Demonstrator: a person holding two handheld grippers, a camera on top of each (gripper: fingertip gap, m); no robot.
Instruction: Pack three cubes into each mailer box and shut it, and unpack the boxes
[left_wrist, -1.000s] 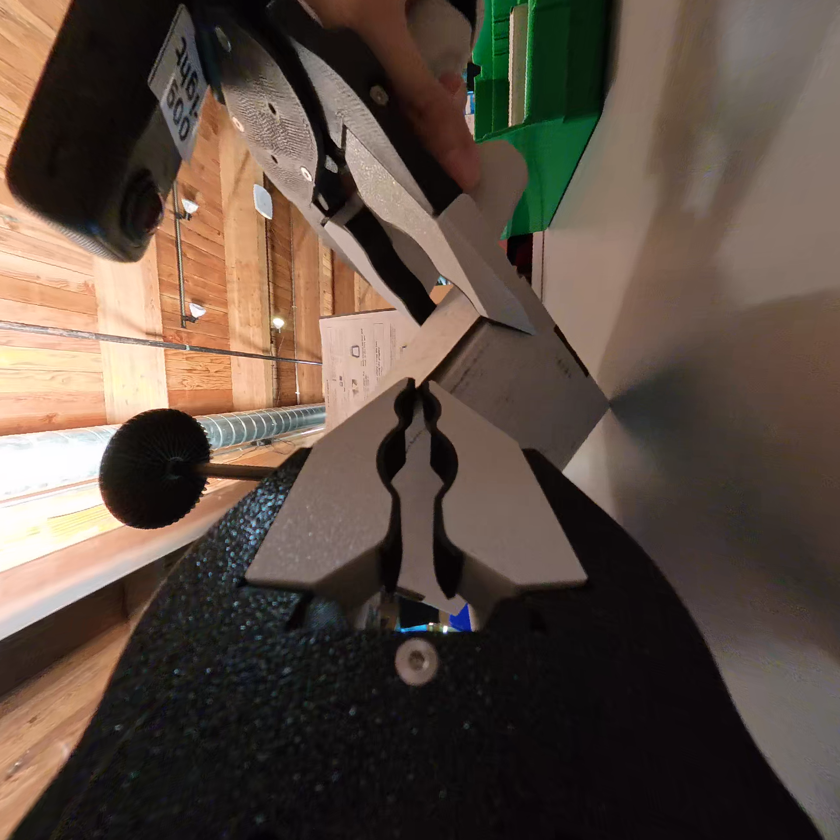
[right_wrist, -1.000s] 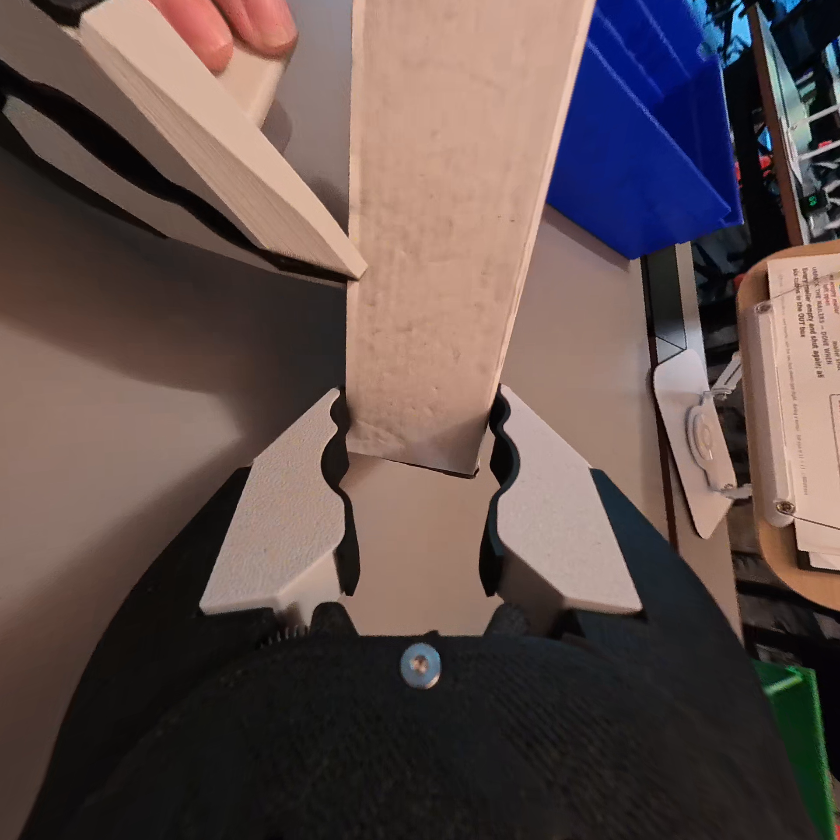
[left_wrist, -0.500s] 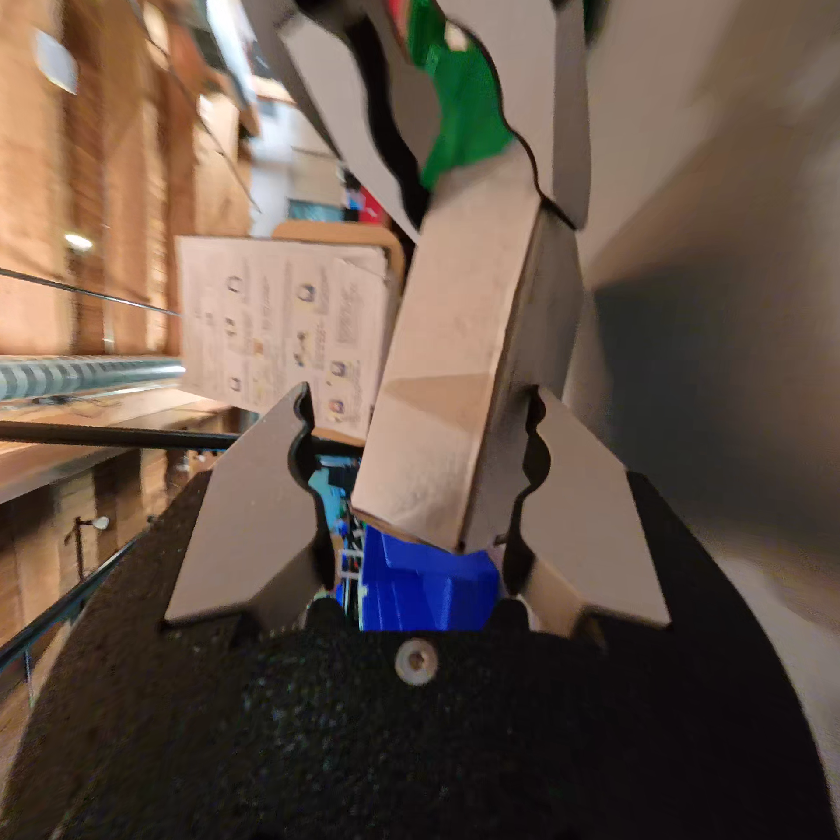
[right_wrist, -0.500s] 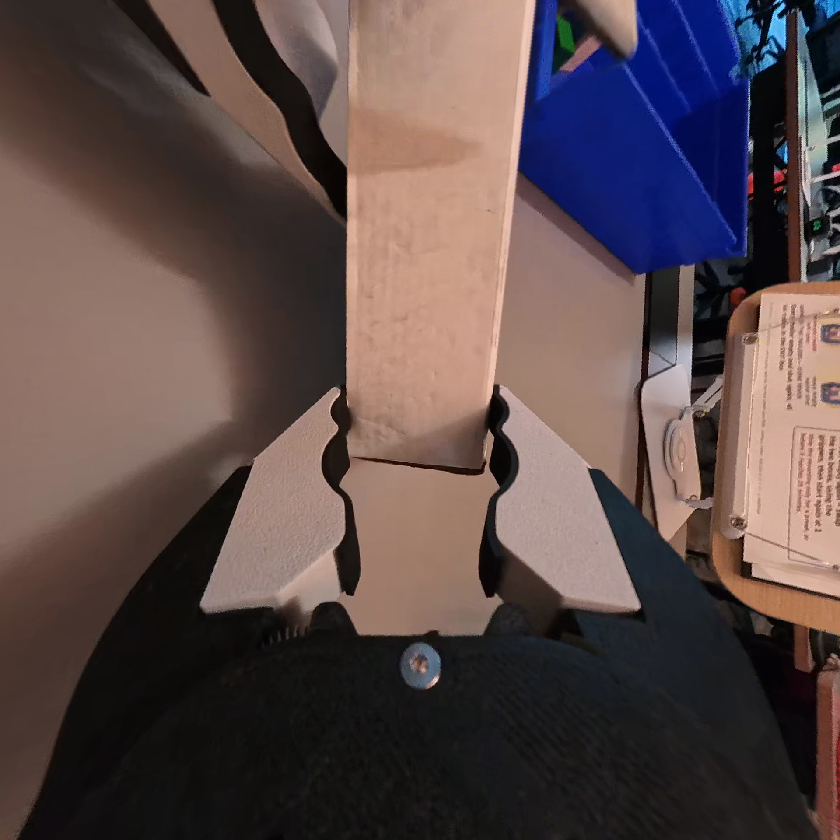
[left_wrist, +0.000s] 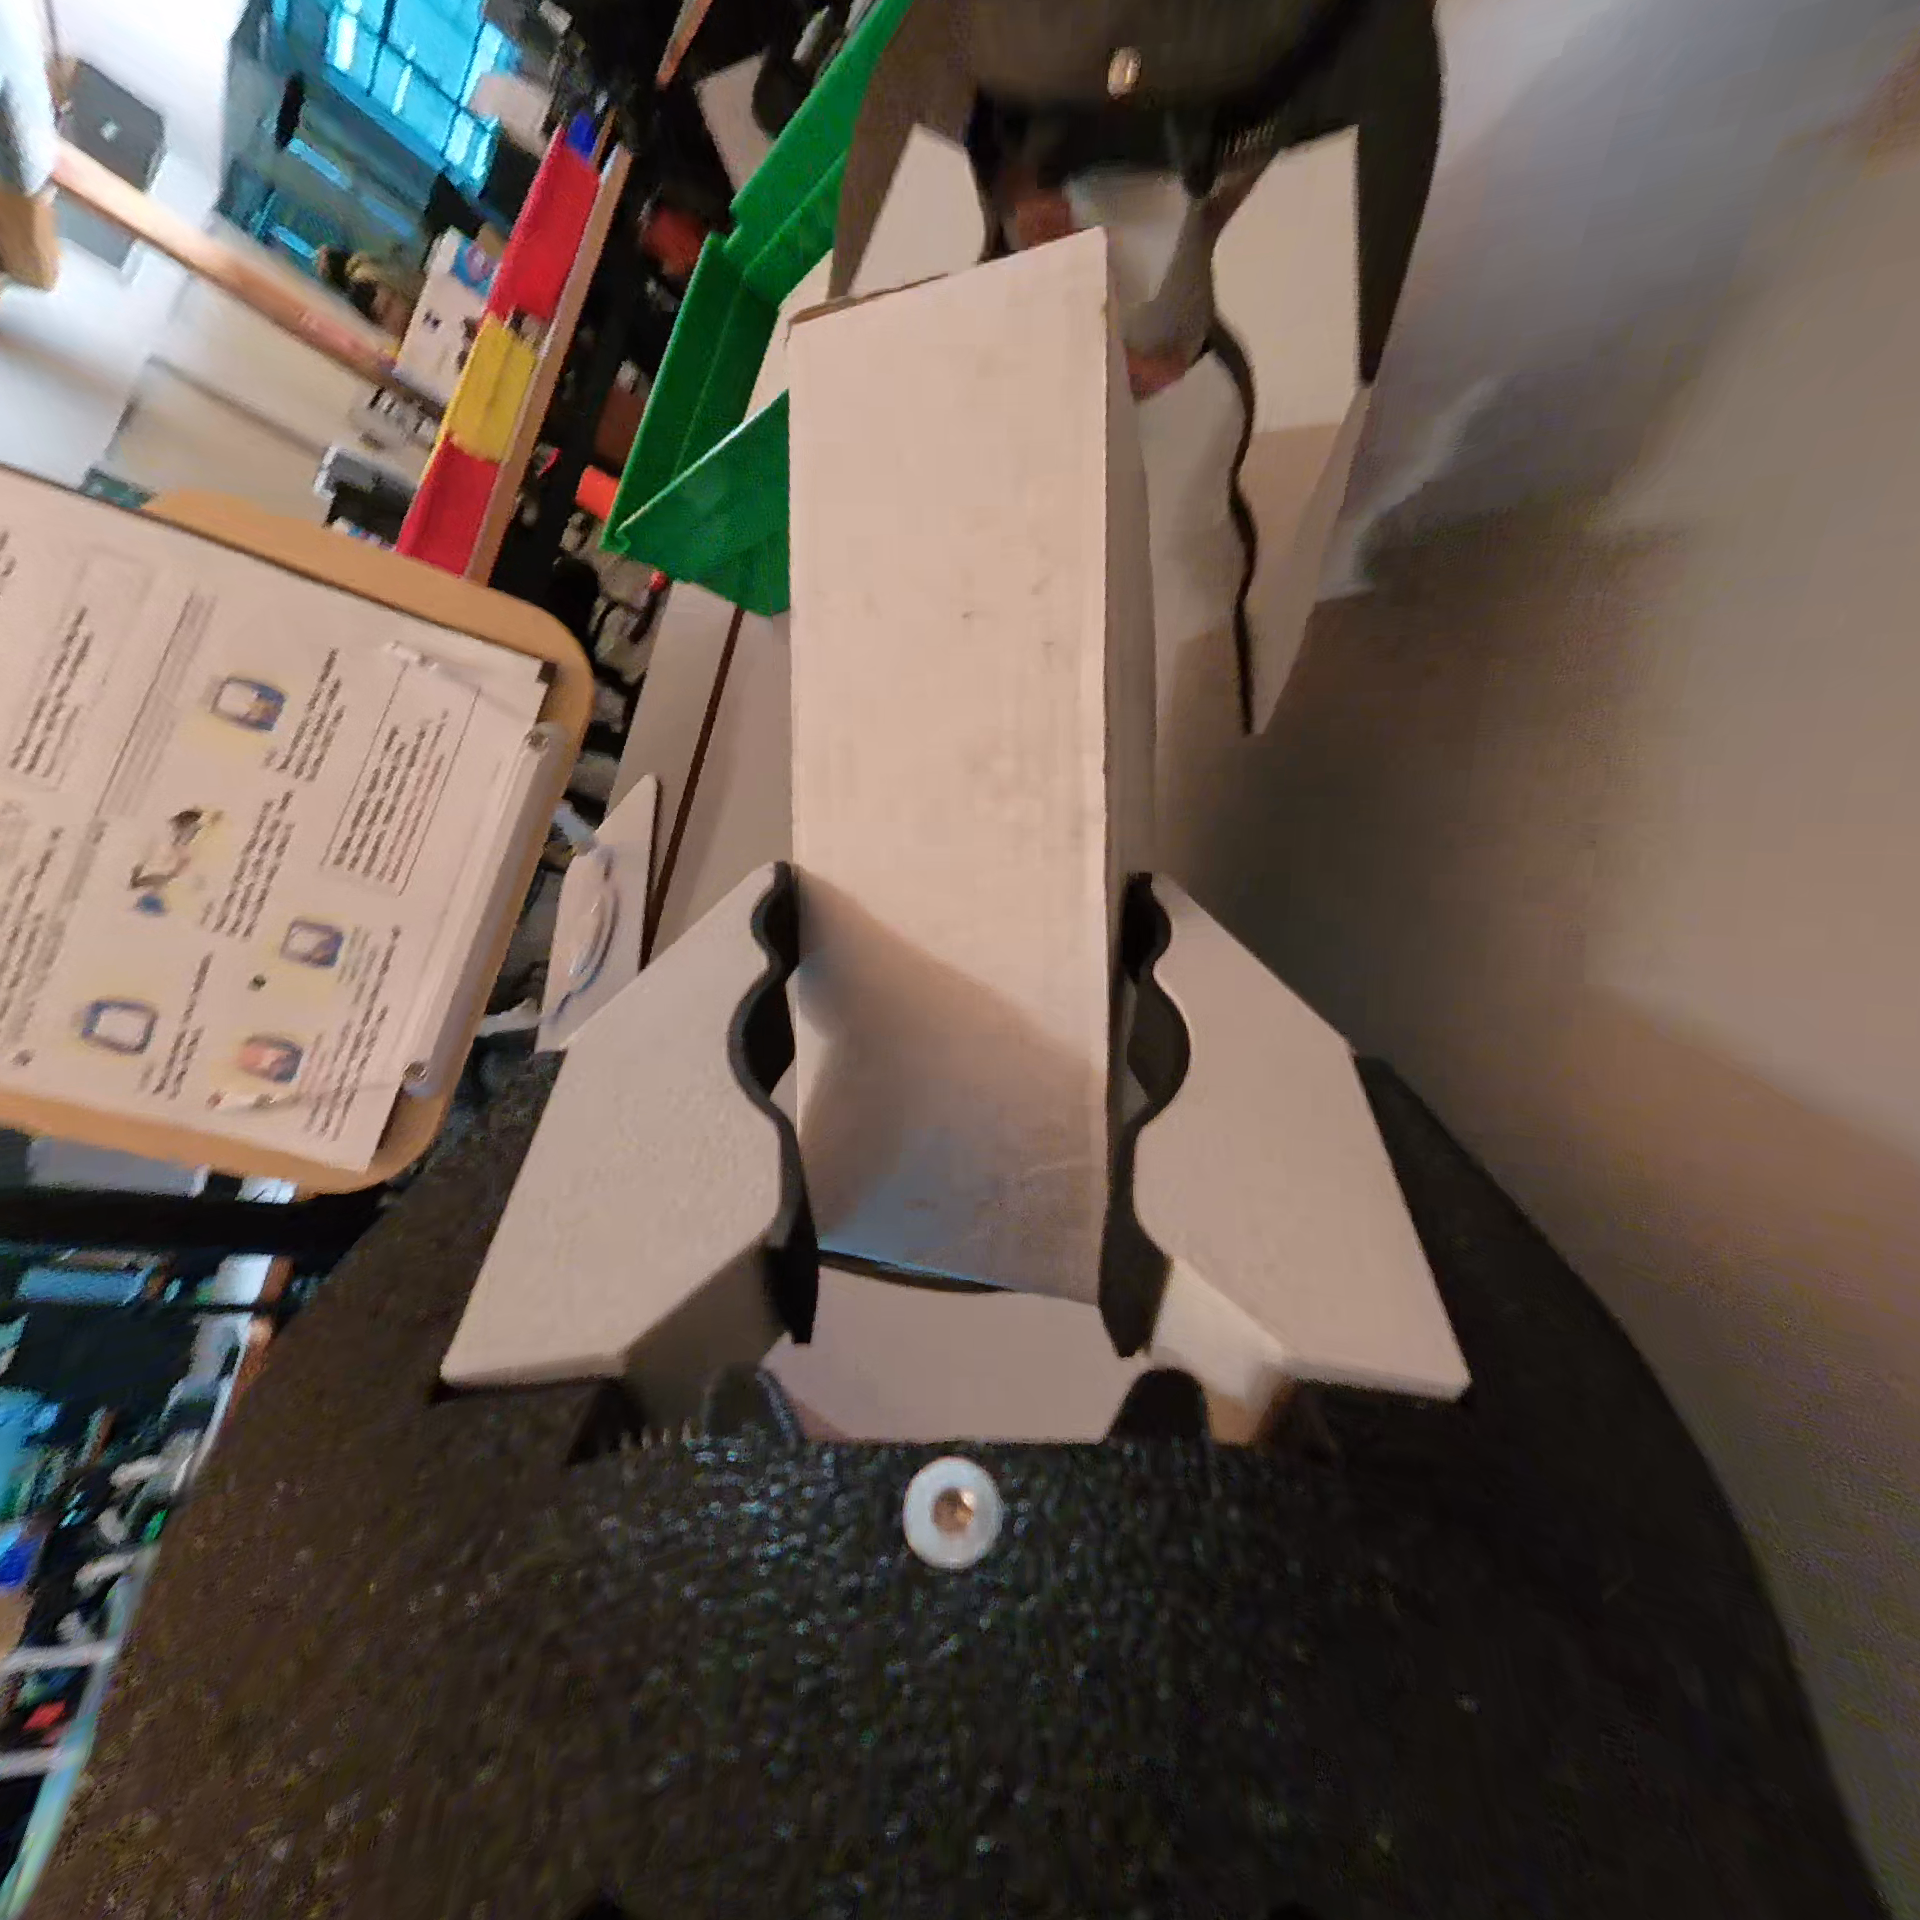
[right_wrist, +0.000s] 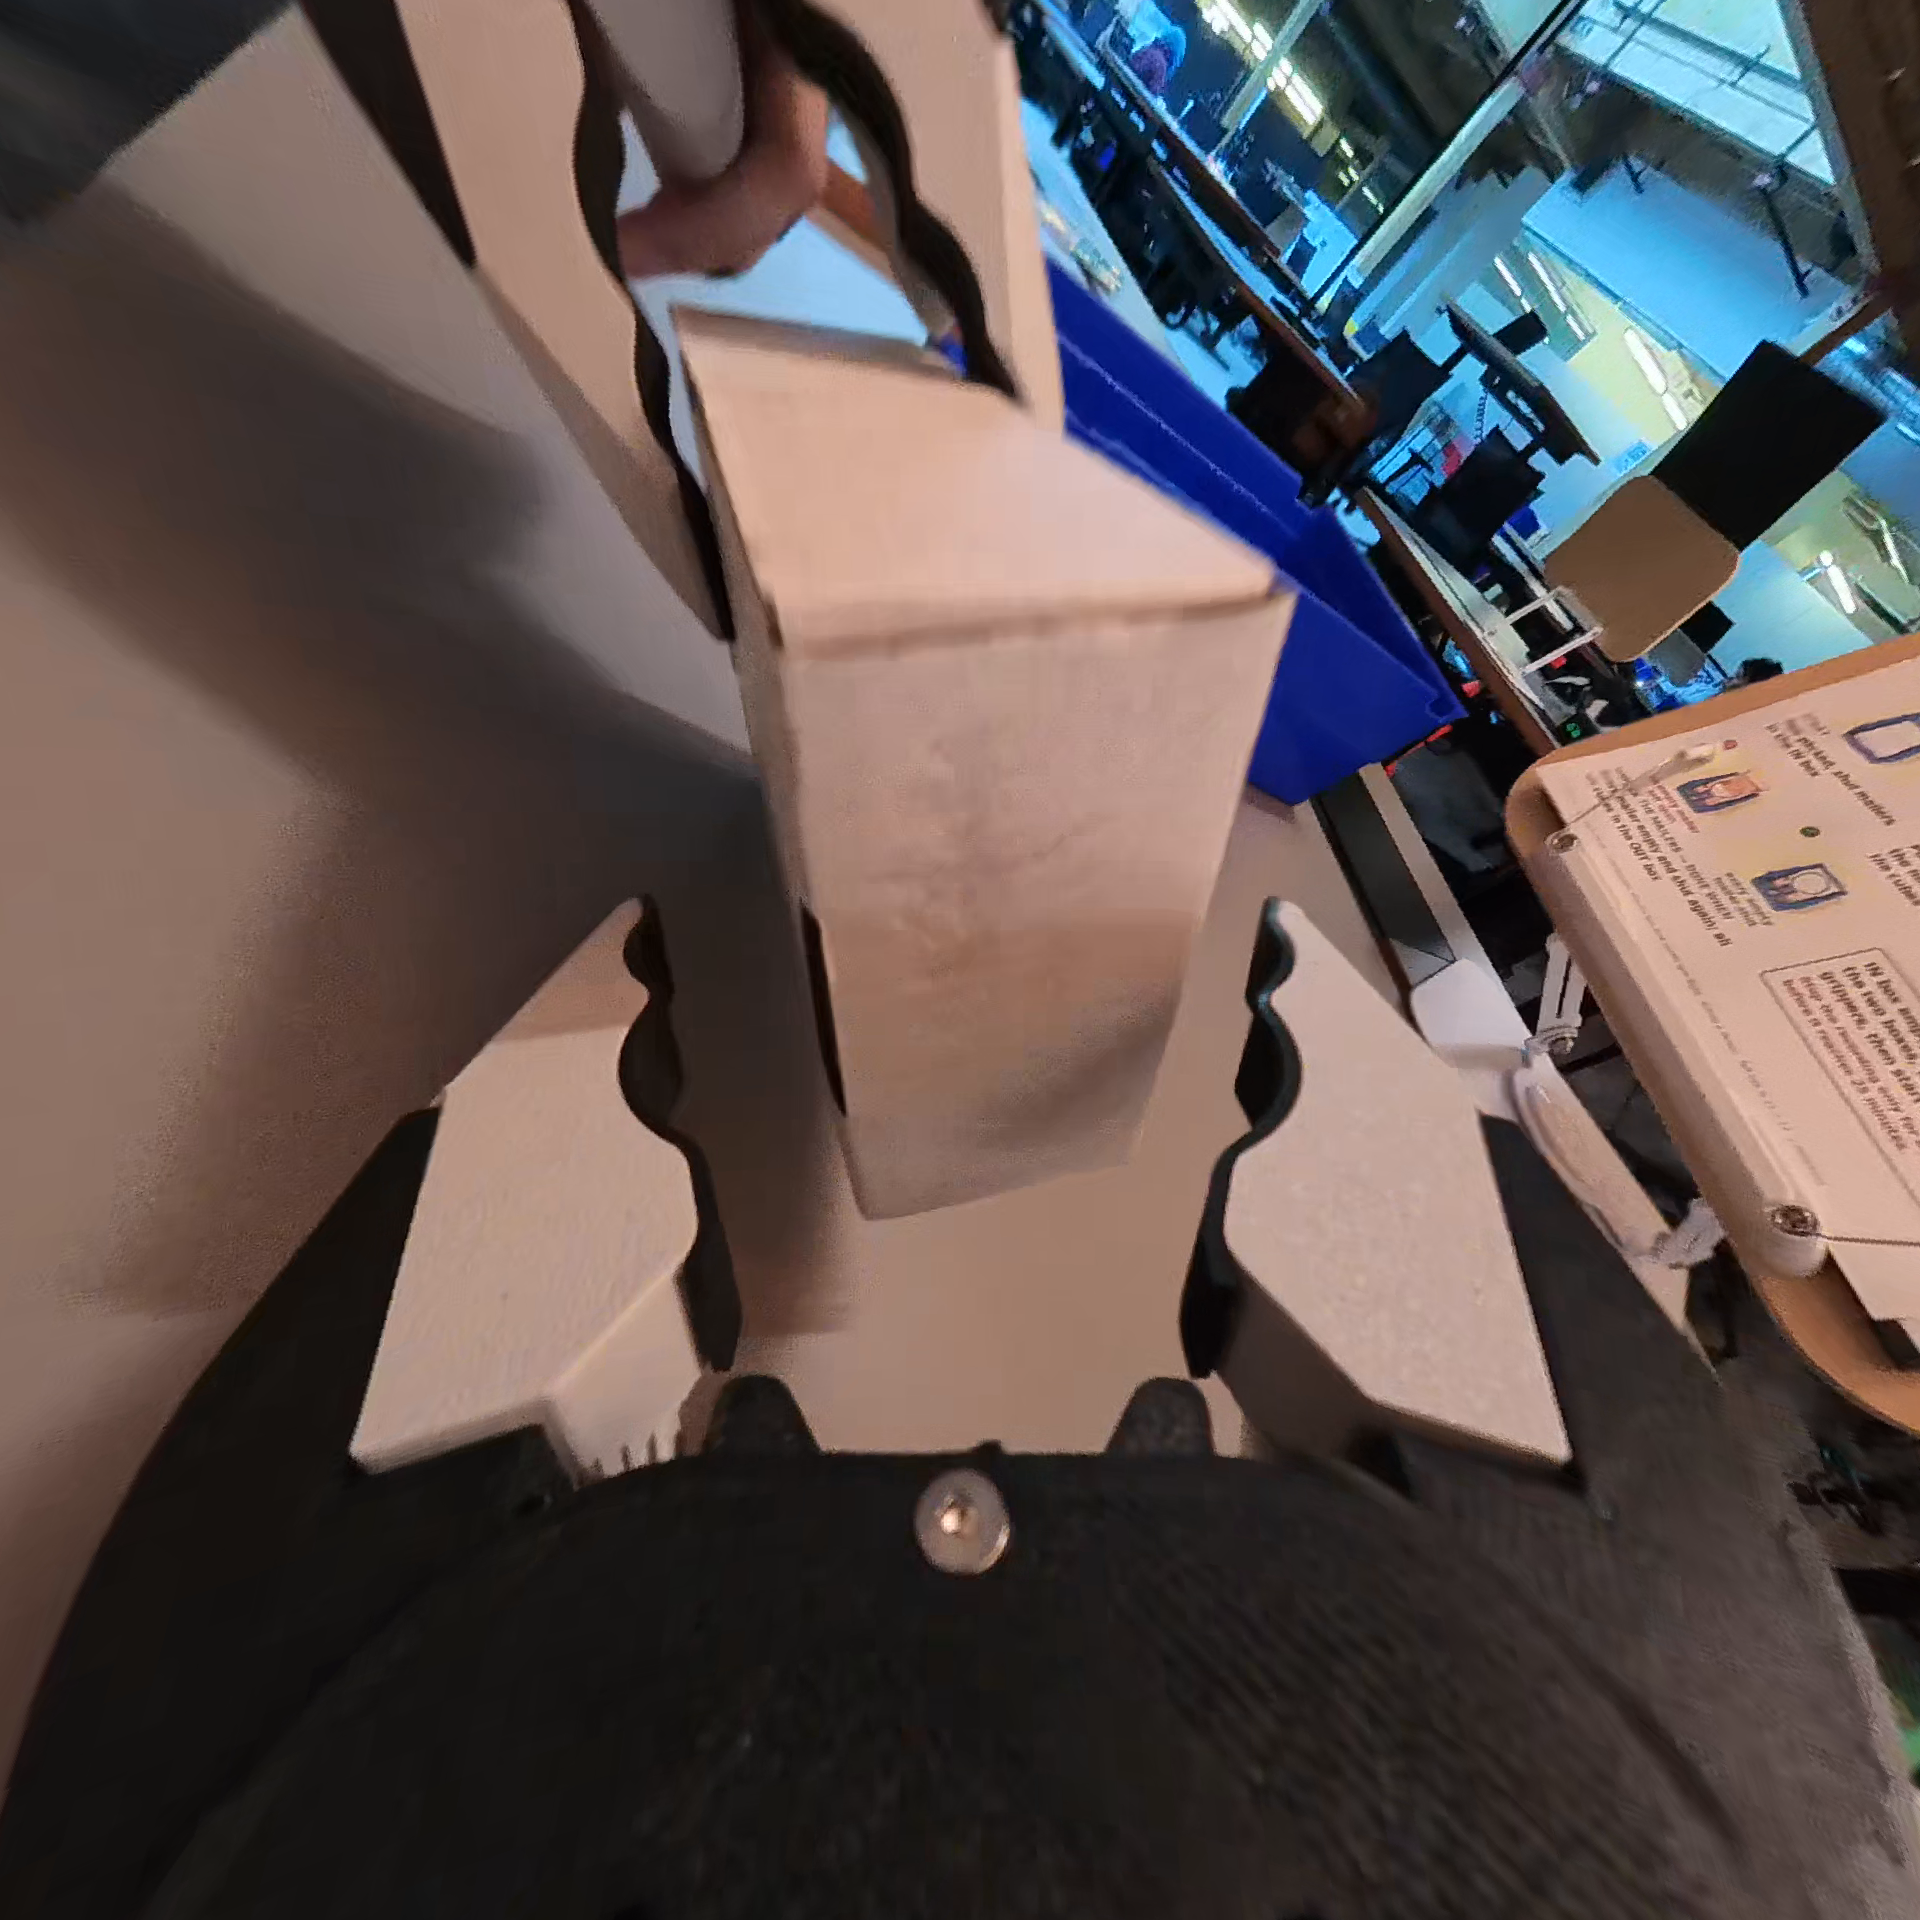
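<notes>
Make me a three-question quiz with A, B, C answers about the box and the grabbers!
1. Where is the blue bin? A beyond the mailer box; B inside it; C on top of it.
2. What colour is the mailer box? A red; B white; C black.
3. How is the right gripper? A open; B shut on the box; C shut on the bin.
Answers: A, it shows behind the box; B, white cardboard all over; A, its fingers stand clear of the box, which the left gripper clamps.

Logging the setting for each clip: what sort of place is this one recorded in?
Probably a lab or workshop workstation: a blue bin and a green bin on a pale table, an instruction sheet on a board, and desks with screens beyond.
</notes>
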